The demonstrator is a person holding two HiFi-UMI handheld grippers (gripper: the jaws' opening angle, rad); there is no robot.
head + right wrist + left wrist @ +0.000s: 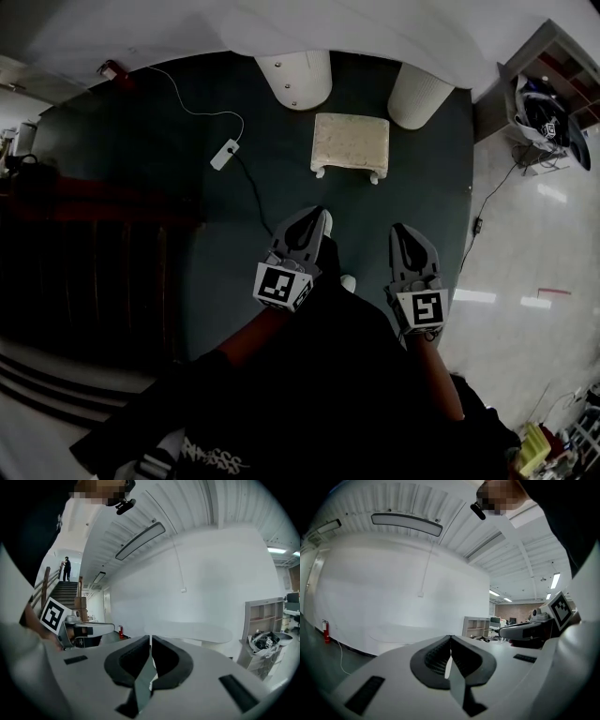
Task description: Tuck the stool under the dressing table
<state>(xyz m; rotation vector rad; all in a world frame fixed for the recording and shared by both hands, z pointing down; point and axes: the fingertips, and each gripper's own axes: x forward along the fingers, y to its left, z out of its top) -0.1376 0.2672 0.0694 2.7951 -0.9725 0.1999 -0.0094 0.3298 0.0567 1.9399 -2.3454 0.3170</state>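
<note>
A small cream stool [351, 143] with short white legs stands on the dark carpet, just in front of the white dressing table [309, 23] and between its two round white pedestals [295, 77]. My left gripper [311, 220] and right gripper [405, 234] hover side by side above the carpet, a good way short of the stool, both shut with nothing in them. In the left gripper view the left gripper [450, 641] shows jaws pressed together; the right gripper [150, 641] looks the same in the right gripper view, with the table top [190, 632] ahead. Neither gripper view shows the stool.
A white power strip [225, 154] and its cables lie on the carpet at the left. A dark wooden railing [84, 253] runs along the left side. A shelf unit [548, 94] with clutter stands at the right on the pale tiled floor [525, 281].
</note>
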